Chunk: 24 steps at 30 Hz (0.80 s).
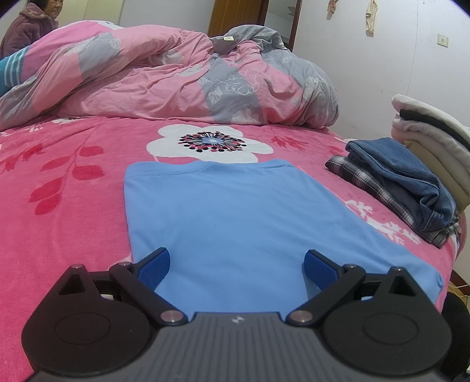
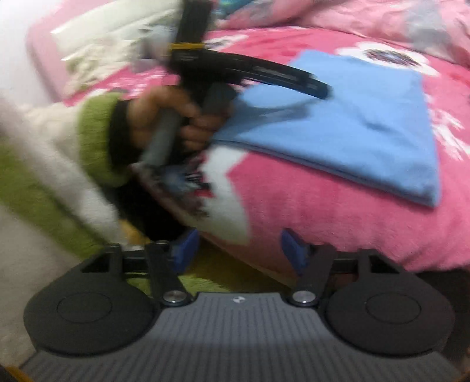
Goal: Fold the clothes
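A light blue garment (image 1: 235, 211) lies flat and folded on the pink floral blanket (image 1: 73, 205). My left gripper (image 1: 238, 266) hovers over the garment's near edge, open, with its blue pads (image 1: 155, 264) wide apart and nothing pinched. The right wrist view is blurred. It shows the same blue garment (image 2: 352, 123) from the side. There a hand (image 2: 164, 117) in a green-cuffed sleeve holds the left tool at the garment's corner. My right gripper (image 2: 239, 249) is open at the bed's edge, short of the garment, with nothing between its fingers.
A pile of folded clothes sits at the right: a dark blue piece (image 1: 405, 182) on a plaid one (image 1: 367, 182), with a cream stack (image 1: 434, 138) behind. A crumpled pink and grey quilt (image 1: 176, 76) fills the far side. A person (image 1: 32, 26) sits at far left.
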Each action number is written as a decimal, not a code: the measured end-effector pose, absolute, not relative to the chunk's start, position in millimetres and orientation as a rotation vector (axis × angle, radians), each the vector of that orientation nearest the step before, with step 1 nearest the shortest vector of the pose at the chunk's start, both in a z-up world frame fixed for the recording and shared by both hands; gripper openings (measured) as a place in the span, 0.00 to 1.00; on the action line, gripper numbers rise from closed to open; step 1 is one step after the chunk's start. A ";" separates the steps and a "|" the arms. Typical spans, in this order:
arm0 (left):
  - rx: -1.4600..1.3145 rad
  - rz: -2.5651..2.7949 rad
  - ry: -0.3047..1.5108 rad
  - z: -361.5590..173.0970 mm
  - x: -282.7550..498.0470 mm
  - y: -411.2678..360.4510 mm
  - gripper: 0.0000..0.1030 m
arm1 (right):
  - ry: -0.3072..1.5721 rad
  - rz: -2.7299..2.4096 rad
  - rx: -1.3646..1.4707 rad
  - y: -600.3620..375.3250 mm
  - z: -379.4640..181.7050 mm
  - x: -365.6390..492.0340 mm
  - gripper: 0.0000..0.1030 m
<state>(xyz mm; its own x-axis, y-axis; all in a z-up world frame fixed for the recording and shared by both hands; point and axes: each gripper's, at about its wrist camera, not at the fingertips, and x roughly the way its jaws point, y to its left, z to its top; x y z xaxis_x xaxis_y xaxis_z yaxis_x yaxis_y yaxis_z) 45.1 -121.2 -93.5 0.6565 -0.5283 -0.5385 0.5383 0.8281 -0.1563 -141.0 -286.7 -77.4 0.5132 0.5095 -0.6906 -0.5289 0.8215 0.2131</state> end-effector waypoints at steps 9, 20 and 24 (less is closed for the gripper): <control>0.012 -0.606 0.602 -93.8 44.1 -120.2 0.96 | 0.524 0.409 0.347 -356.4 -52.1 -117.3 0.43; 0.011 -0.608 0.600 -93.4 45.0 -119.6 0.96 | 0.580 0.284 0.558 -378.8 -89.5 -49.3 0.06; 0.010 -0.610 0.599 -93.7 45.0 -119.2 0.96 | 0.543 0.065 0.575 -415.0 -90.9 -51.8 0.00</control>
<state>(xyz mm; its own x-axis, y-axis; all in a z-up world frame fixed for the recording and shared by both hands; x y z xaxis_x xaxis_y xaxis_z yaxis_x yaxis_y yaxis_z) 45.0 -119.2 -93.7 0.6564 -0.5353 -0.5316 0.5408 0.8252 -0.1631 -51.8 -415.0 -90.9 0.8582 0.2065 -0.4699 0.0898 0.8410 0.5335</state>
